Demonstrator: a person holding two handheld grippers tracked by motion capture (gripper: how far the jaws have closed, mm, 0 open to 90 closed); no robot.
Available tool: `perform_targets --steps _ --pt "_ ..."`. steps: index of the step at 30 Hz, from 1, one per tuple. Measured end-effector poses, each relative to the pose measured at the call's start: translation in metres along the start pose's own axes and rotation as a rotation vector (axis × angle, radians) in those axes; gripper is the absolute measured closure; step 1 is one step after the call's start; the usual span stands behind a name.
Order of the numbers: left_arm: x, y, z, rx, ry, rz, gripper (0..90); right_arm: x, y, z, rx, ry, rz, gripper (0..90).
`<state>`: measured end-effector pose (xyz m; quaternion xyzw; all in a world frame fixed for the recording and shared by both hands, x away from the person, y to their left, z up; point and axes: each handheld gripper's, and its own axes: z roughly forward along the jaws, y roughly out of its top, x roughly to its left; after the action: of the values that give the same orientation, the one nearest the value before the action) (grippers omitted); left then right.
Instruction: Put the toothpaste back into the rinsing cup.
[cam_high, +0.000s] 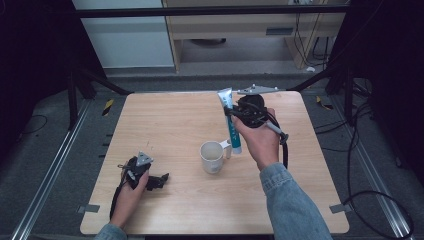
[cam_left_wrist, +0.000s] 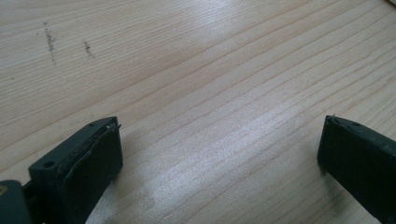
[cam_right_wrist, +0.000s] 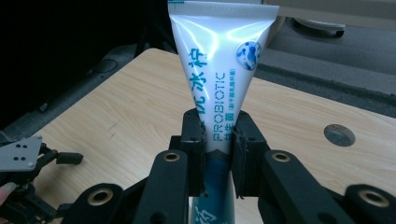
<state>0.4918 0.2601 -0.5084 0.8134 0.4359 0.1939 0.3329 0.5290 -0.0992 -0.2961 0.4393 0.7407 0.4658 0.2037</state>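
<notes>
My right gripper (cam_high: 231, 114) is shut on a white and teal toothpaste tube (cam_high: 234, 135) at about its middle and holds it upright, flat crimped end up. In the right gripper view both pads squeeze the tube (cam_right_wrist: 219, 70), which reads PROBIOTIC. The tube's lower end hangs just right of a white mug (cam_high: 212, 156), by its handle. My left gripper (cam_high: 159, 180) lies low on the wooden table (cam_high: 165, 120) at the front left. Its jaws stand wide apart over bare wood (cam_left_wrist: 219, 140), and it also shows in the right gripper view (cam_right_wrist: 44, 161).
The table is small, with floor on all sides. Black frame posts (cam_high: 75, 95) stand at its back corners and cables (cam_high: 370, 195) trail on the floor to the right. A round grey hole (cam_right_wrist: 339, 135) marks the tabletop near the right gripper.
</notes>
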Motion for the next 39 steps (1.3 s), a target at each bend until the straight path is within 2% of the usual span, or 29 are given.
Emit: perform_targets --steps 26,39 --pt "0.000 0.000 0.000 0.000 0.000 0.000 0.0 0.009 0.012 0.000 -0.067 -0.003 -0.004 77.2" --pt "0.000 0.000 0.000 0.000 0.000 -0.001 0.0 0.014 0.013 0.006 -0.094 -0.001 -0.002 77.2"
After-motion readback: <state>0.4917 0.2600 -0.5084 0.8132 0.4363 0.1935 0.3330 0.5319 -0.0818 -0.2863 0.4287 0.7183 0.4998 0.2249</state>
